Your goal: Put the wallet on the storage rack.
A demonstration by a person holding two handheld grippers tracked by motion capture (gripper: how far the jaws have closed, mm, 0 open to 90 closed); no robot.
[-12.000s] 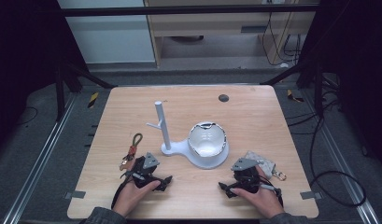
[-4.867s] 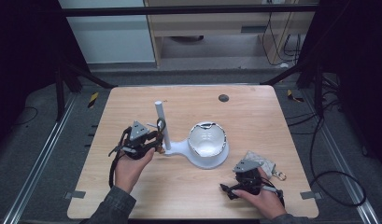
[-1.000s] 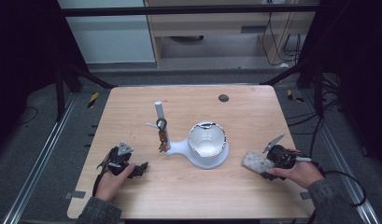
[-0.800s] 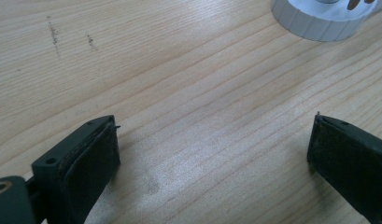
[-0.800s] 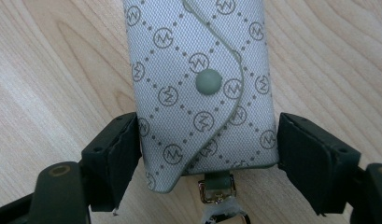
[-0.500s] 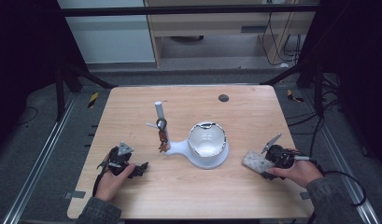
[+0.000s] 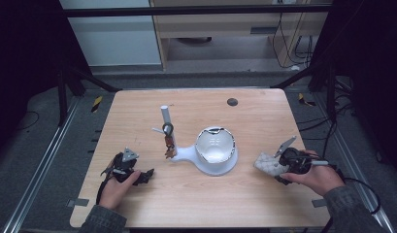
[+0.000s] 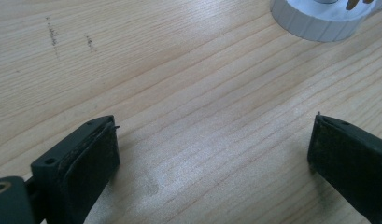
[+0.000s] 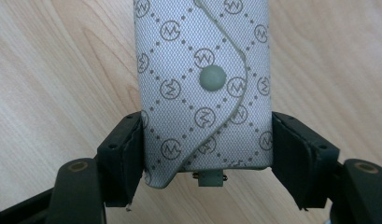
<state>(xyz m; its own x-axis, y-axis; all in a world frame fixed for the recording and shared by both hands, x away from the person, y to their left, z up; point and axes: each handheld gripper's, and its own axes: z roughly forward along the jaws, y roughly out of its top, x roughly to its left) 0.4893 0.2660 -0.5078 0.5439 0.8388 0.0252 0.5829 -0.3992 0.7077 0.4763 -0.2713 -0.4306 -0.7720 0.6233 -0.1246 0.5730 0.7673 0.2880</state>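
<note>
Underneath, pale wooden table [image 7: 196, 204] stands on grey floor [image 7: 36, 145], dark surroundings.

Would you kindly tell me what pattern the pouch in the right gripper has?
Pale grey key pouch: dotted diamond lattice with circled M logos, clearest in the right gripper view.

Table [image 7: 138, 121] bears stand [image 7: 206, 162], pouch [image 7: 266, 164].

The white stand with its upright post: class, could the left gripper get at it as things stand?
Probably yes. The left gripper rests open and holds nothing, and bare table lies between it and the white stand.
</note>
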